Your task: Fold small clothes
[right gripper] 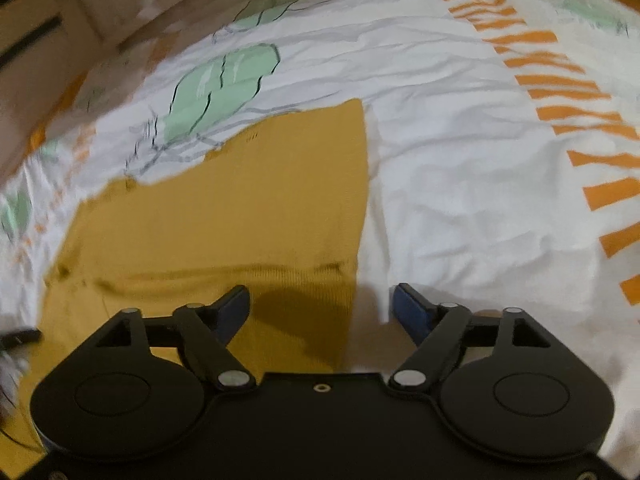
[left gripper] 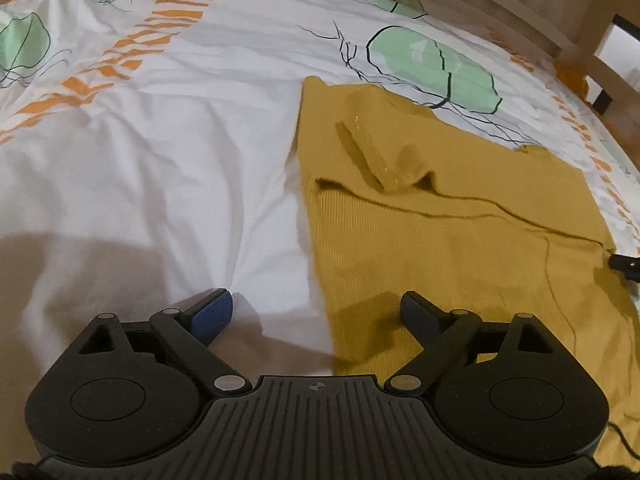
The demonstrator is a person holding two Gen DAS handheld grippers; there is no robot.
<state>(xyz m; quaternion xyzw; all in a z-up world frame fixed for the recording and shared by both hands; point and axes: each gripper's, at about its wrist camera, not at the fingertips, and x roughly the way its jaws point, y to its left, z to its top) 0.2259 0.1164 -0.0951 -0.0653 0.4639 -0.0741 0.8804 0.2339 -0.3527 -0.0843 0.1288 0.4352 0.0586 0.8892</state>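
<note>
A mustard-yellow knitted garment point(left gripper: 460, 220) lies flat on the bed, folded over itself, with a ribbed cuff point(left gripper: 368, 152) resting on top. My left gripper point(left gripper: 316, 312) hovers open above the garment's left edge; nothing sits between its blue pads point(left gripper: 212, 314). In the right wrist view the same garment point(right gripper: 224, 208) spreads to the left of centre. My right gripper point(right gripper: 320, 308) stands open over the garment's right edge, with only cloth and sheet below and nothing pinched. The tip of the other gripper point(left gripper: 624, 262) shows at the garment's far right edge.
The bed cover point(left gripper: 160, 140) is white with green leaf shapes and orange stripes, and creased. A wooden bed frame point(left gripper: 540, 12) runs along the far side. A thin black cord point(left gripper: 560, 304) trails across the garment's right part.
</note>
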